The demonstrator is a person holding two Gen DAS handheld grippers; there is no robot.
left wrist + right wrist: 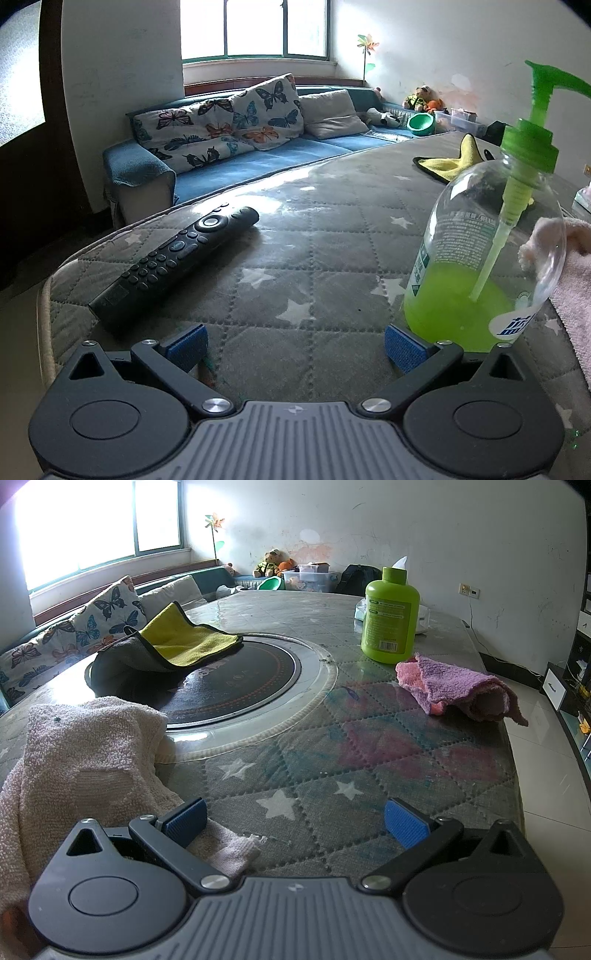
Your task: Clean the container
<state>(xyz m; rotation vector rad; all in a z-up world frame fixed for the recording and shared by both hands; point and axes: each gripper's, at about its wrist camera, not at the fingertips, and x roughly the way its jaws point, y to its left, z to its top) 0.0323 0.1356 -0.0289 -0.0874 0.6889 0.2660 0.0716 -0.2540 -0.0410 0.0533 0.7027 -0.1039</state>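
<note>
On the tabletop: a grey quilted star-patterned cover (314, 775) under clear film is spreading edge to edge, with a round black induction hob (236, 679) sitting at its centre.
Room: a blue sofa with butterfly cushions (229, 125) is running beneath the window.
Container: a clear pump bottle of green liquid (484, 258) is standing near the near edge, just beside the left gripper (295, 345).
Left gripper: fingers are standing wide apart, holding nothing.
Right gripper (295, 823): fingers are spread apart, empty, its left finger lying over a pale pink towel (85, 746).
Open room: bare cover is lying between a black remote control (173, 258) and the bottle.
Right edge: a pink-purple cloth (458, 686) and an opaque green bottle (391, 616) are sitting.
Hob's far edge: a yellow-grey cloth (173, 642) is draping.
</note>
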